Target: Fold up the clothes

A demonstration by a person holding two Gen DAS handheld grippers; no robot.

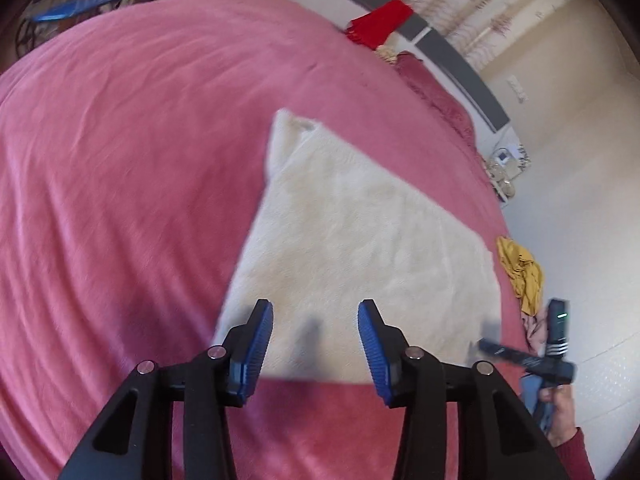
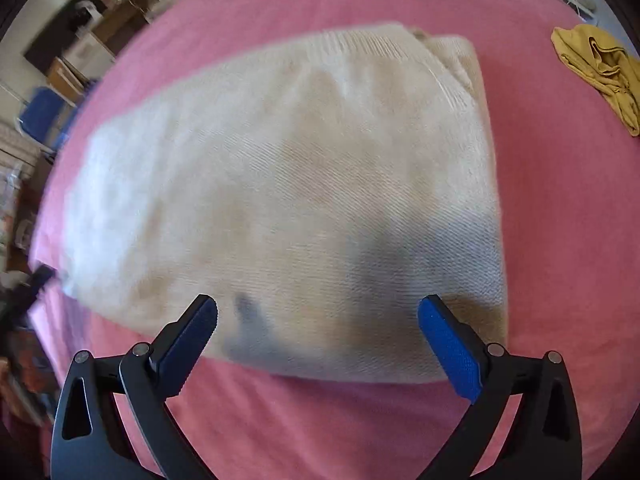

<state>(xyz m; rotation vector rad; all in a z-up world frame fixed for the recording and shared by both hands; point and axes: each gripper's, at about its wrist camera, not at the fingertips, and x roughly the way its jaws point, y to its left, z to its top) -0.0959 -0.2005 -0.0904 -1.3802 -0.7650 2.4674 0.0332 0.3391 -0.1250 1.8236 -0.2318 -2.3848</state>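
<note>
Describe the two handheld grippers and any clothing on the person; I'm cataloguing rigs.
Both the left gripper and right gripper have black angular linkage arms with silver pivot pins and ribbed blue finger pads. The person's right hand emerges from a dark red sleeve.

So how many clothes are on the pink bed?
3 that I can see. The cream sweater lies folded in the middle, the yellow garment sits crumpled near the bed's edge, and a red scarf-like piece hangs over the headboard. More may be hidden.
</note>
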